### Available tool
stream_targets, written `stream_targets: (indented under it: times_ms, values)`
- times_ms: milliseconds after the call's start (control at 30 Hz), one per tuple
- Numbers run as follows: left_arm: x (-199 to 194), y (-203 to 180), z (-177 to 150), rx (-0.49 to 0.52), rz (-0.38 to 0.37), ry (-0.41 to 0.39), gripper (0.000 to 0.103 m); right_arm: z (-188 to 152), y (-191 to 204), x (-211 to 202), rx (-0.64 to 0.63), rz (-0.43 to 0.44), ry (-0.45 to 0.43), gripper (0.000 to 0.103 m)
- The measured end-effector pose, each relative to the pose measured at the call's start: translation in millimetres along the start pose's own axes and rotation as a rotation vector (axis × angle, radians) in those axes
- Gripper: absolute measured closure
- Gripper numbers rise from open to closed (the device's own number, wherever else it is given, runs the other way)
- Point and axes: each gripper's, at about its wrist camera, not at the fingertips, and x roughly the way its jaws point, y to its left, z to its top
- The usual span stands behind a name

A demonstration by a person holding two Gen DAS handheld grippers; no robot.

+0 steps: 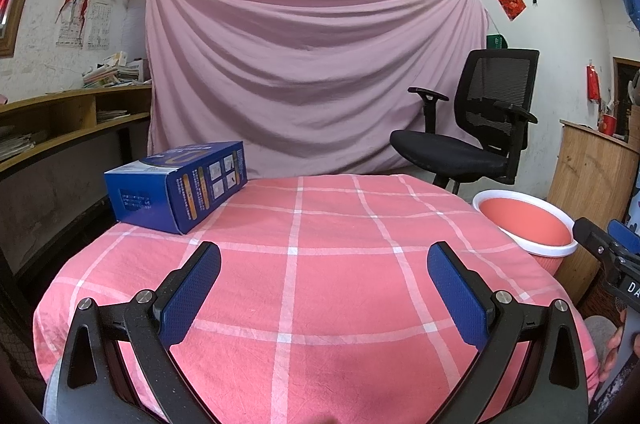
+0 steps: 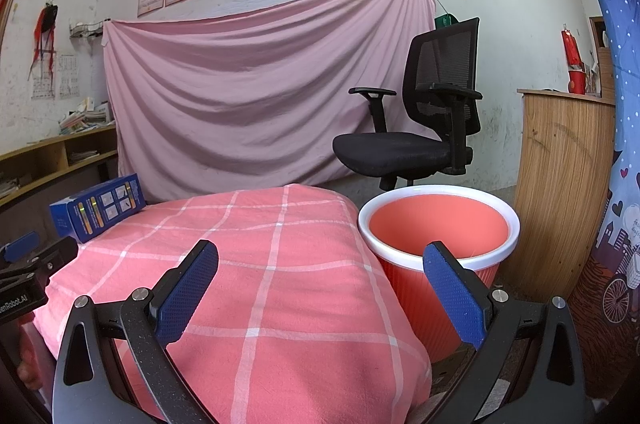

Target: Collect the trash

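Observation:
A blue cardboard box lies on its side at the far left corner of the table with the pink checked cloth; it also shows far left as the blue box in the right wrist view. A red bin with a white rim stands on the floor off the table's right edge, seen as the bin in the left wrist view. My left gripper hovers open over the near table, nothing between its blue pads. My right gripper is open and empty, over the table's right edge by the bin.
A black office chair stands behind the bin before a pink hanging sheet. A wooden cabinet is right of the bin. Wooden shelves with papers run along the left wall. The other gripper's body shows at the right edge.

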Motion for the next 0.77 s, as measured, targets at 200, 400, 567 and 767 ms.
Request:
stream_targets:
  times_ms: [200, 400, 567, 767]
  values:
    - [-3, 4, -3, -0.007, 0.004, -0.011, 0.002, -2, 3, -1, 0.001, -0.001, 0.003, 0.000]
    - [-6, 0, -2, 0.021, 0.006, -0.026, 0.002, -2, 5, -3, 0.001, -0.002, 0.007, 0.000]
    - [-6, 1, -2, 0.026, 0.010, -0.030, 0.002, -4, 11, -3, 0.005, -0.005, 0.013, 0.000]
    - [-4, 2, -1, 0.028, 0.012, -0.031, 0.002, -4, 11, -2, 0.006, -0.005, 0.015, 0.000]
